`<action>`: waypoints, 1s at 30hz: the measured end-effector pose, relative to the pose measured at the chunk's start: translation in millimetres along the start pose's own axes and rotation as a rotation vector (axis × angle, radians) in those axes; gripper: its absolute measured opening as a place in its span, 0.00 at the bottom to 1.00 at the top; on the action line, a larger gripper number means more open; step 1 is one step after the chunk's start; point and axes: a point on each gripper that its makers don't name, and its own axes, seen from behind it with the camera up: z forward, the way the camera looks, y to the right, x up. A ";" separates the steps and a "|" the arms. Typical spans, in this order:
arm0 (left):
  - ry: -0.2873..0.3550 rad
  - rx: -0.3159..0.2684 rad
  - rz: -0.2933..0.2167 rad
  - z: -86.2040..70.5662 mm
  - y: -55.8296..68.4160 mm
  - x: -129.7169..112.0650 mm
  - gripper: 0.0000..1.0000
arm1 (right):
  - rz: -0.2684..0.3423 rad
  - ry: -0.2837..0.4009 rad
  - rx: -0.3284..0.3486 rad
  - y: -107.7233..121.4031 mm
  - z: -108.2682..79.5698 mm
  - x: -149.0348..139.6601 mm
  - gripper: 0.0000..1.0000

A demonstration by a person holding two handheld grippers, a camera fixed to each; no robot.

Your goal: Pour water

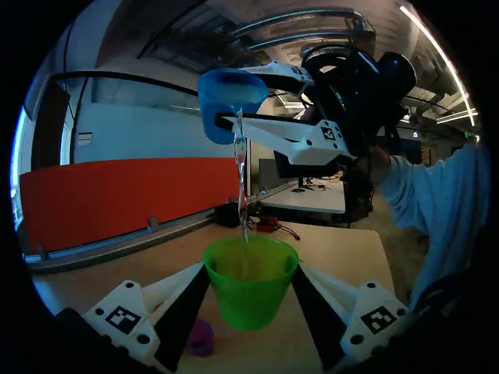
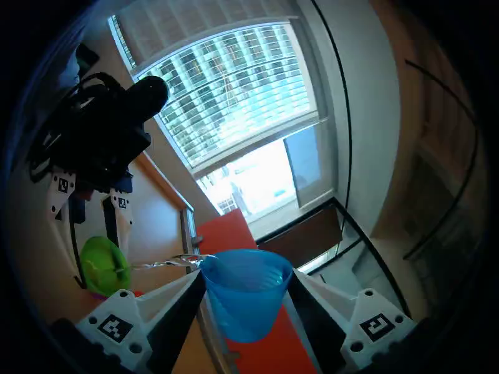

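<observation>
In the left gripper view my left gripper (image 1: 249,293) is shut on a green cup (image 1: 251,283) held upright above the table. Higher up, the right gripper (image 1: 240,106) holds a blue cup (image 1: 229,103) tipped over, and a thin stream of water (image 1: 241,181) falls from it into the green cup. In the right gripper view my right gripper (image 2: 247,298) is shut on the blue cup (image 2: 246,293), tilted so that water (image 2: 168,262) runs off its rim toward the green cup (image 2: 103,265), which sits between the left gripper's fingers (image 2: 62,199).
A beige table (image 1: 324,249) lies below with a small purple object (image 1: 201,336) under the left finger. An orange partition (image 1: 125,193) stands along the table's far edge. A sleeve (image 1: 443,206) reaches in from the right. Cables and a red item (image 1: 268,223) lie at the table's far end.
</observation>
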 end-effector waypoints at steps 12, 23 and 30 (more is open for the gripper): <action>0.000 -0.004 0.000 2.1 1.8 -0.3 0.86 | -0.063 -0.001 -0.013 5.9 1.5 1.8 0.91; 0.001 -0.003 0.007 2.3 2.6 0.8 0.86 | -0.117 -0.001 -0.019 10.0 3.9 4.7 0.90; 0.003 -0.003 0.010 0.6 2.7 2.4 0.86 | -0.156 -0.003 -0.018 10.7 5.0 6.7 0.91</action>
